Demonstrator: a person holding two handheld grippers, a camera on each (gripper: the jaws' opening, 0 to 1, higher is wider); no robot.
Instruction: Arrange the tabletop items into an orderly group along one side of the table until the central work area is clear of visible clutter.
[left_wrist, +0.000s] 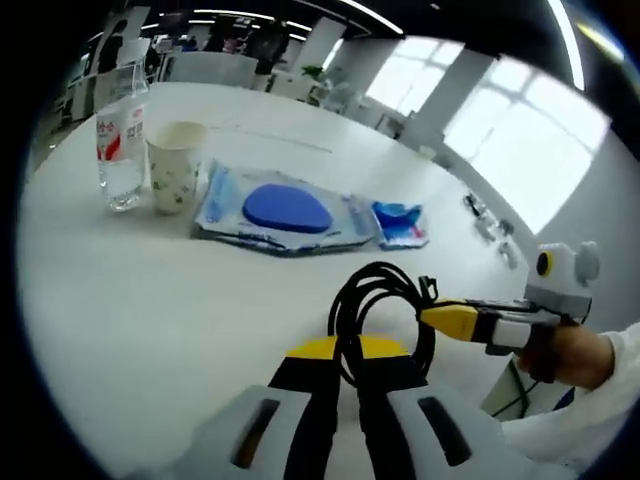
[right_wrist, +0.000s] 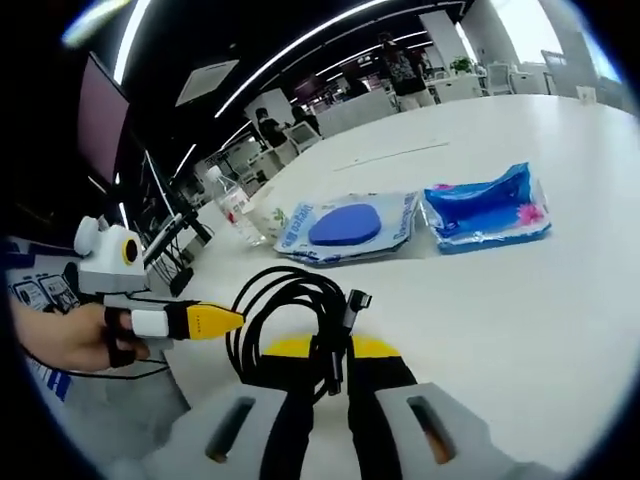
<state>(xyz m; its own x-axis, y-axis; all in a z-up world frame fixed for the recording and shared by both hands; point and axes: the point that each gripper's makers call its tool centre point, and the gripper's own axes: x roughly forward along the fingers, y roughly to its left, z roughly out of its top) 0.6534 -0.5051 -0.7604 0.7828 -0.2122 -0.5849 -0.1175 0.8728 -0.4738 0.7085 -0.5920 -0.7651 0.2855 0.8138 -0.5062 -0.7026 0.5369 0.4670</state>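
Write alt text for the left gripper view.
The left gripper is shut on a coiled black cable, with the right gripper touching the coil. Behind, on the white table, sit a water bottle, paper cup, a packaged blue pad and a small blue packet.

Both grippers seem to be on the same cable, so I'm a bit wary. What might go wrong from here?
1. The coiled cable is pinched by the left gripper and the right gripper; loose loops might uncoil or snag.
2. Swinging it toward the group may topple the cup or bottle.
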